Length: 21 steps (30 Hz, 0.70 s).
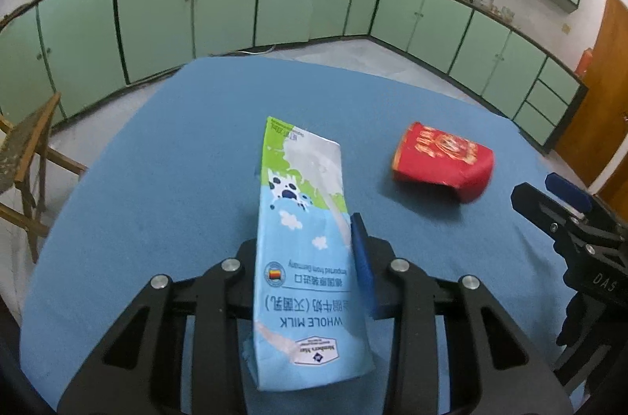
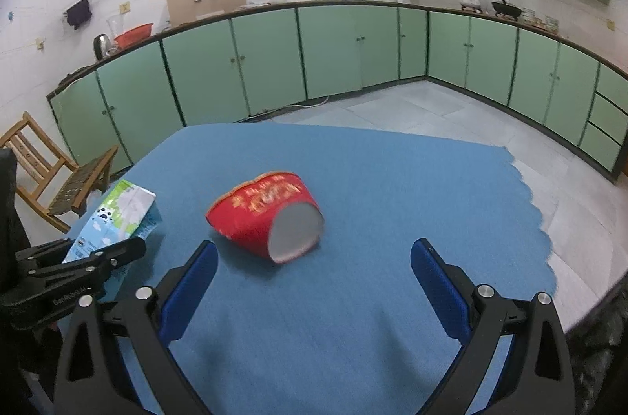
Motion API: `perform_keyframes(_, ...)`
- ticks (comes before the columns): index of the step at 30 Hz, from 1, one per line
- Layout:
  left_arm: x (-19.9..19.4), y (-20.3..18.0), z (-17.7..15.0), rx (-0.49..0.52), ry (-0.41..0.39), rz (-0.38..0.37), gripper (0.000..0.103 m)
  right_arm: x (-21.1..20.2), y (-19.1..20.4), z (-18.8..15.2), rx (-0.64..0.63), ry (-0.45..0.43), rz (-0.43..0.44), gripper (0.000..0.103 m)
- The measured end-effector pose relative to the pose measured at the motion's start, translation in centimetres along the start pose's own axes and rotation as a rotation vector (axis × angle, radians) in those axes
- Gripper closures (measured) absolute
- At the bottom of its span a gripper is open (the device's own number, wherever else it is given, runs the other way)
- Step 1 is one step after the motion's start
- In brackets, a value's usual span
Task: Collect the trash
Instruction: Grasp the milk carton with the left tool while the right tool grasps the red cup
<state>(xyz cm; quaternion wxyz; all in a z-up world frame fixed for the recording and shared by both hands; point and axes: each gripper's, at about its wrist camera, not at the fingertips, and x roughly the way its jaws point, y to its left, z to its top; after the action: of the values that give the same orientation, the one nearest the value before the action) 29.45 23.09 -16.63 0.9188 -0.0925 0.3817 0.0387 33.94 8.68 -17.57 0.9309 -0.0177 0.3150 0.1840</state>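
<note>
A blue and green whole-milk carton (image 1: 302,258) lies lengthwise between the fingers of my left gripper (image 1: 308,230). The right blue pad (image 1: 361,258) presses its side, the left pad is hidden behind it, so the gripper is shut on the carton. A crushed red paper cup (image 1: 443,160) lies on its side to the right on the blue tablecloth (image 1: 176,160). In the right wrist view the red paper cup (image 2: 267,219) rests just ahead of my right gripper (image 2: 314,254), white base toward me. That gripper is open and touches nothing. The carton (image 2: 114,219) and left gripper (image 2: 98,258) show at the left.
The table (image 2: 412,187) has a scalloped cloth edge at the right, with tiled floor (image 2: 412,105) beyond. A wooden chair (image 2: 59,179) stands off the table's left side. Green cabinets (image 2: 333,50) line the far walls. My right gripper (image 1: 569,211) enters the left wrist view at the right edge.
</note>
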Motion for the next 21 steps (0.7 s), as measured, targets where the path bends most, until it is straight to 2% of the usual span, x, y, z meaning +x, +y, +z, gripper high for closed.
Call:
perform_keyframes(5,0.8,1.1,0.7,-0.038,0.001,0.040,0.070,2.7,0.4,0.8,-0.021,0.054,0.033,0.006)
perform_keyframes(15,1.7,1.7,1.1,-0.054,0.040,0.045,0.070,6.1,1.2,1.5,-0.044,0.150,0.095,0.008)
perform_keyframes(18,2.0,1.7,1.2,-0.054,0.046,0.043,0.069,6.9,1.5,1.4,-0.055,0.188,0.120,0.017)
perform_keyframes(20,2.0,1.7,1.3,-0.056,0.048,0.043,0.069,7.0,1.6,1.4,-0.062,0.199,0.139,0.028)
perform_keyframes(21,2.1,1.6,1.3,-0.053,0.050,0.044,0.069,6.9,1.6,1.4,-0.061,0.201,0.147,0.029)
